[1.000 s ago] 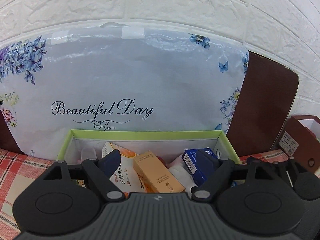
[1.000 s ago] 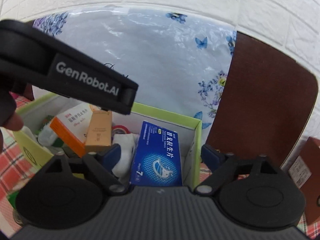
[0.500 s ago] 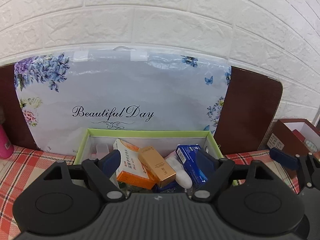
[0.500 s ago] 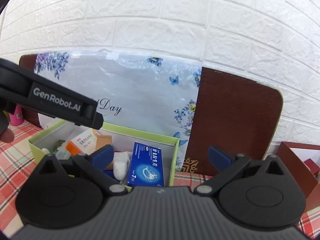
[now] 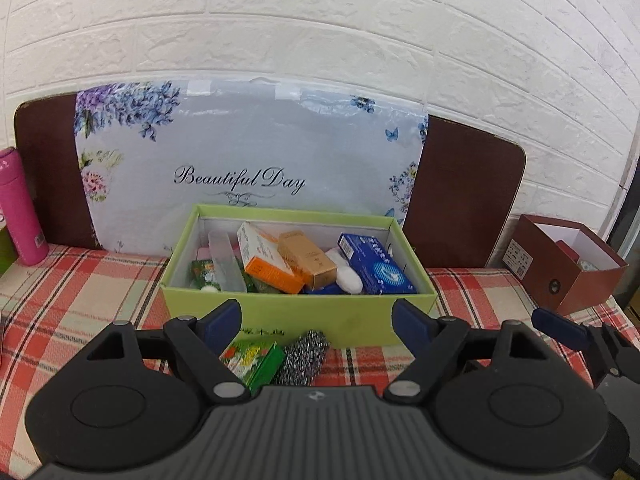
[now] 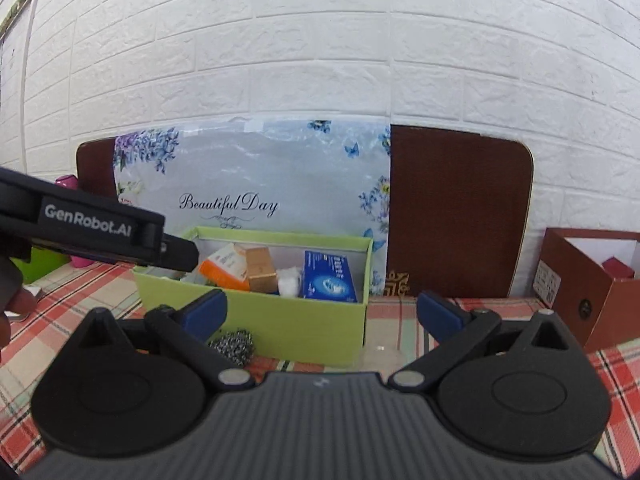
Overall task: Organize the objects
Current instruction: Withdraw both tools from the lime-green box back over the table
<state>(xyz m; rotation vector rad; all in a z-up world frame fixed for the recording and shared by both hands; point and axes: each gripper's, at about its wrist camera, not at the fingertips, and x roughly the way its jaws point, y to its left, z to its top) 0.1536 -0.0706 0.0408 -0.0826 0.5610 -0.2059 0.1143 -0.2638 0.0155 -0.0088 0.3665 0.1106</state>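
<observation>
Blue pads tip both my claws, and both stand spread with nothing between them: my left claw (image 5: 318,320) is wide, and my right claw (image 6: 322,312) has just been opening to its widest, still empty. Just past my left fingers a green packet (image 5: 256,362) and a steel scourer (image 5: 304,356) lie on the checked cloth (image 5: 80,300), close against the front wall of the green box (image 5: 296,312). Inside the box sit an orange-and-white carton (image 5: 266,258), a gold carton (image 5: 306,258), a blue carton (image 5: 374,262) and a clear case (image 5: 226,260). Behind it leans a flowered bag (image 5: 248,152); a pink bottle (image 5: 18,208) stands far left, a brown box (image 5: 568,264) far right.
</observation>
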